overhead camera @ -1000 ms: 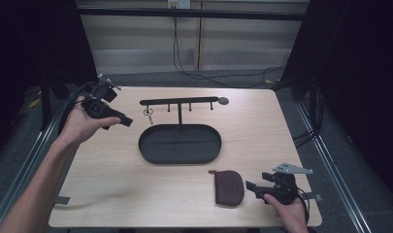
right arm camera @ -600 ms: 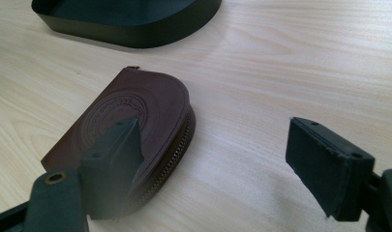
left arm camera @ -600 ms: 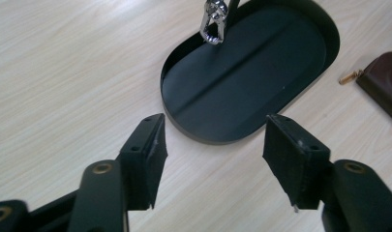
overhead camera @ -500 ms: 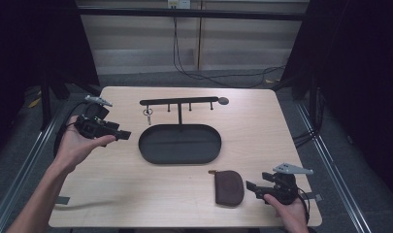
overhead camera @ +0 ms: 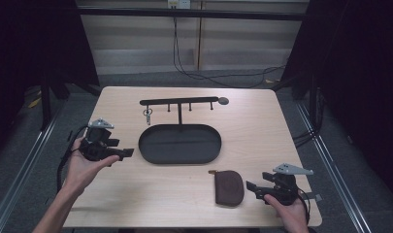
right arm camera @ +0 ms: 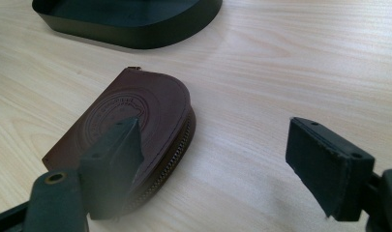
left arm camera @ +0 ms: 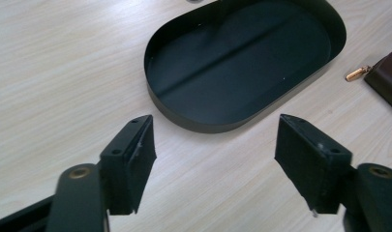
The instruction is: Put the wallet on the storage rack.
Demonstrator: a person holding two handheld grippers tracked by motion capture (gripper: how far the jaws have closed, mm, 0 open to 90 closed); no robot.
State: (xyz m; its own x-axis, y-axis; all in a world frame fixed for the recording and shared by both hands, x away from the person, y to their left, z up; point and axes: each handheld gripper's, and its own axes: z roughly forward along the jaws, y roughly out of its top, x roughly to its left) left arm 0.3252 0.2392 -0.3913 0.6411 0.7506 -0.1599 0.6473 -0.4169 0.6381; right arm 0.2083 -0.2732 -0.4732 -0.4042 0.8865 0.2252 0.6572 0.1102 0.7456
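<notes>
With both the left claw [overhead camera: 123, 153] and right claw [overhead camera: 252, 187] spread empty, the right one could shove the brown pouch [overhead camera: 229, 188] across the tabletop [overhead camera: 136, 194] instead of pinching it.

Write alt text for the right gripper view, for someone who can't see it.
A brown zippered pouch lies flat on a light wooden table, just ahead of the open right gripper, partly behind one jaw. The curved edge of a black oval tray shows beyond it.

Left gripper [overhead camera: 117, 151] and right gripper [overhead camera: 254, 187] (both hand-held) have jaws spread wide
</notes>
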